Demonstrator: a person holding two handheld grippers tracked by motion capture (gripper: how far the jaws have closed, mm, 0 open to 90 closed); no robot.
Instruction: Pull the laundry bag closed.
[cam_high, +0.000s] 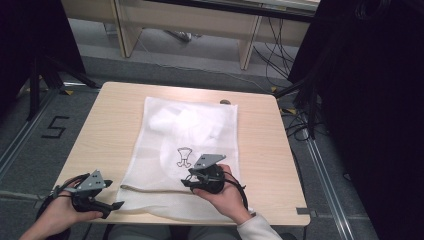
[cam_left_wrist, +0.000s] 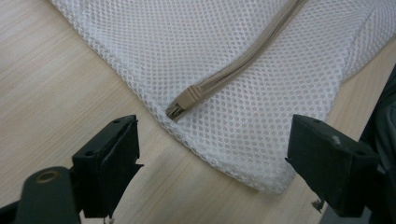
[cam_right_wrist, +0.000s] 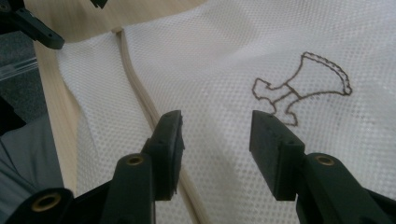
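**White mesh laundry bag flat on the table, both grippers parted and holding nothing**

White mesh laundry bag (cam_high: 185, 150) of netted fabric lies spread flat on the pale wooden table (cam_high: 100, 135), taking up the middle of the tabletop and reaching to its near edge. A small dark outline drawing (cam_high: 184, 156) is stitched on the bag slightly toward 6 o'clock from the bag's middle. A beige zipper (cam_high: 150, 188) runs across the bag near its 6 o'clock edge, and its closed end (cam_left_wrist: 183, 101) stops just short of the bag's corner at about 7 o'clock.

Left gripper (cam_high: 111, 205), held in the person's left hand (cam_high: 62, 212), sits at the table's 7 o'clock corner, just beside that corner of the bag. In the left gripper view its jaws stand wide apart with nothing between them but bare wood and the bag's edge; the zipper end lies ahead of them, toward 12 o'clock in that view.

Right gripper (cam_high: 189, 180), in the person's right hand (cam_high: 225, 195), rests over the bag toward 5 o'clock, right by the drawing. In the right gripper view its jaws are parted and grip nothing; the zipper passes under the jaw at 9 o'clock, the drawing (cam_right_wrist: 299, 86) lies toward 1 o'clock, and the left gripper (cam_right_wrist: 28, 23) shows at 11 o'clock.
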